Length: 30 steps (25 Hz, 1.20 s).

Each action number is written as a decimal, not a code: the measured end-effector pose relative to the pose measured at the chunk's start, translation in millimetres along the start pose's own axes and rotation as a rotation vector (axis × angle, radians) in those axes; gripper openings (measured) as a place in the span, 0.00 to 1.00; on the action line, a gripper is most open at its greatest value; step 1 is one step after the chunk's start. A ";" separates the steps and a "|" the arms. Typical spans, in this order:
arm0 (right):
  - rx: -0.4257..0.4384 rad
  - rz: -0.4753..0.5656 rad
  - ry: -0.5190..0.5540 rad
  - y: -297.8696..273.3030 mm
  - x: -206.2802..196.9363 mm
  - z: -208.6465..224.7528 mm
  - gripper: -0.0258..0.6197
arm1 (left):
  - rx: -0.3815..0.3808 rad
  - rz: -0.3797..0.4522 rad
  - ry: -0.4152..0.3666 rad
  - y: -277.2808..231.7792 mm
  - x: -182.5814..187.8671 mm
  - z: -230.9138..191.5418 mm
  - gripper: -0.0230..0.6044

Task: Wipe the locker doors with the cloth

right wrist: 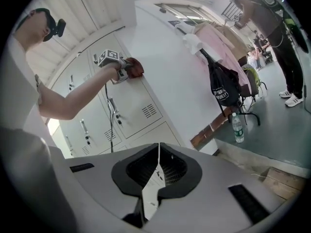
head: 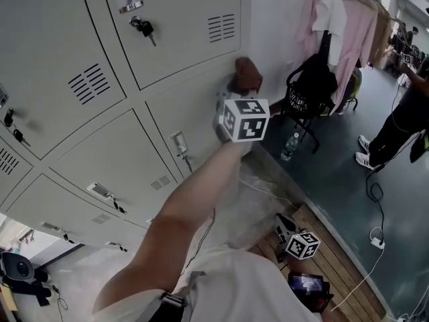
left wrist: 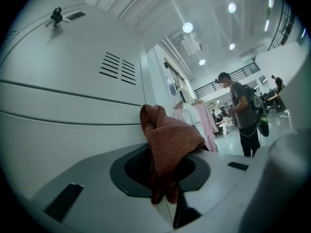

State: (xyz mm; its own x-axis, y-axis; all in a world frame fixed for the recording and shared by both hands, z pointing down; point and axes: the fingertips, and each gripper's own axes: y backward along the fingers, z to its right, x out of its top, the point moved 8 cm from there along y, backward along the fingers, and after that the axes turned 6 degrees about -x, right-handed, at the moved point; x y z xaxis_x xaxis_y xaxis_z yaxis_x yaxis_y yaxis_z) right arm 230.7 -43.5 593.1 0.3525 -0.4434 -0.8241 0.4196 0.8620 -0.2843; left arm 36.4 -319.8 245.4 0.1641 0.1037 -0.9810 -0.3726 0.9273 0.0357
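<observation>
Left gripper [left wrist: 164, 191] was clamped on the reddish-brown cloth [left wrist: 167, 140], whose bunched folds stood up from between the jaws. The wearer's bare left arm [head: 181, 213] reached out to it. The cloth was pressed against a grey locker door [left wrist: 63, 130], below that door's vent slots [left wrist: 118, 68] and close to the edge where the lockers met the white wall [head: 275, 25]. In the head view the cloth [head: 248, 74] showed just above the gripper's marker cube [head: 244, 119].

The right gripper [right wrist: 158, 171] had its jaws together with nothing between them. It hung low at the wearer's right side over a wooden platform [head: 335, 274], well apart from the lockers.

A bunch of keys [head: 144, 27] hung from the lock of an upper locker. Beside the wall, a black bag [head: 312, 84] sat on a chair, with pink garments [head: 352, 32] hanging above it. A water bottle [head: 289, 146] stood on the floor near the chair. Another person [head: 402, 113] stood further off at the right.
</observation>
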 end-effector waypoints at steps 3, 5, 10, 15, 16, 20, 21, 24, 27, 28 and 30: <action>0.016 -0.011 -0.005 -2.6 -3.0 -2.4 0.07 | 0.007 0.026 0.052 17.4 5.7 -9.4 0.16; 0.027 -0.031 -0.007 -3.3 -6.8 -2.3 0.07 | 0.015 0.041 0.091 32.8 5.7 -17.5 0.16; 0.078 -0.076 -0.001 -13.4 -12.5 -7.5 0.07 | 0.083 0.069 0.144 79.5 4.6 -47.8 0.16; 0.155 -0.126 0.021 -29.1 -15.3 -16.1 0.07 | 0.198 0.084 0.118 130.7 1.7 -83.4 0.16; 0.173 -0.136 0.026 -33.2 -15.7 -18.7 0.07 | 0.216 0.081 0.099 138.7 0.8 -88.3 0.16; 0.249 -0.168 0.047 -47.4 -17.8 -32.4 0.07 | 0.282 0.056 0.044 165.5 -3.5 -102.8 0.16; 0.264 -0.175 0.051 -49.6 -18.5 -35.4 0.07 | 0.294 0.049 0.040 171.7 -4.9 -106.2 0.16; 0.300 -0.196 0.060 -53.1 -22.0 -40.6 0.07 | 0.304 0.019 0.045 187.9 -13.3 -117.4 0.16; 0.330 -0.215 0.064 -55.9 -28.6 -45.3 0.07 | 0.305 0.009 0.048 201.9 -15.2 -128.2 0.16; 0.340 -0.218 0.067 -56.4 -29.9 -46.7 0.07 | 0.309 0.016 0.041 205.9 -12.9 -130.6 0.16; 0.348 -0.212 0.077 -54.0 -30.5 -47.3 0.07 | 0.312 0.024 0.017 210.2 -9.7 -131.9 0.16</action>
State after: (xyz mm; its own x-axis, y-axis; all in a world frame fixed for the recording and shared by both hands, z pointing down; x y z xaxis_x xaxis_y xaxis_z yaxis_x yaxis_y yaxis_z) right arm 157.8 -64.9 610.3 0.1699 -0.5713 -0.8030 0.7388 0.6131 -0.2799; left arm -164.0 -173.4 237.2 0.1427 0.1236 -0.9820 -0.0774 0.9905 0.1134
